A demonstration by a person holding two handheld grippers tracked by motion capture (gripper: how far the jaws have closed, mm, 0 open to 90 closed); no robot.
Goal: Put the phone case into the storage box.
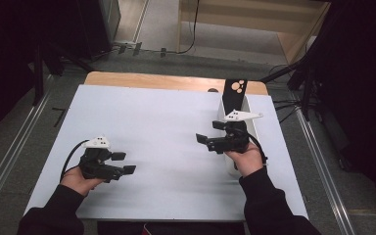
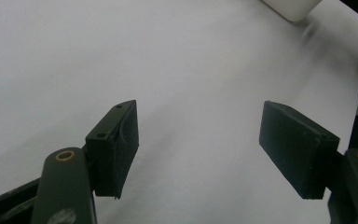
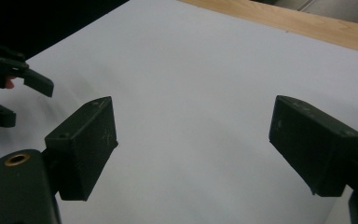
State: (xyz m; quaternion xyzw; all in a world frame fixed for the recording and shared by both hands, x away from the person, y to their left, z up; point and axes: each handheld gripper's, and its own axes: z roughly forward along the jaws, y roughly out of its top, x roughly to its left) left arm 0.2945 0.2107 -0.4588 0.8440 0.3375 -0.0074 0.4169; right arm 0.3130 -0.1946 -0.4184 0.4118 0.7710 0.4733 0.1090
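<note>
My left gripper (image 1: 124, 163) is held low over the front left of the white board (image 1: 166, 127) and points right. Its jaws stand open with nothing between them, and in its own view the left gripper (image 2: 200, 149) has bare board under it. Toward the right side of the board, my right gripper (image 1: 209, 131) points left, open and empty. The right gripper (image 3: 193, 144) likewise looks over plain white surface, with the left gripper (image 3: 14, 88) farther off at the left edge of that view.
A white box (image 1: 222, 111) stands on the board behind my right hand, holding an upright black card with orange dots (image 1: 236, 95). A corner of the white box (image 2: 291, 7) shows in the left gripper view. The wooden table edge (image 1: 152, 81) runs along the back.
</note>
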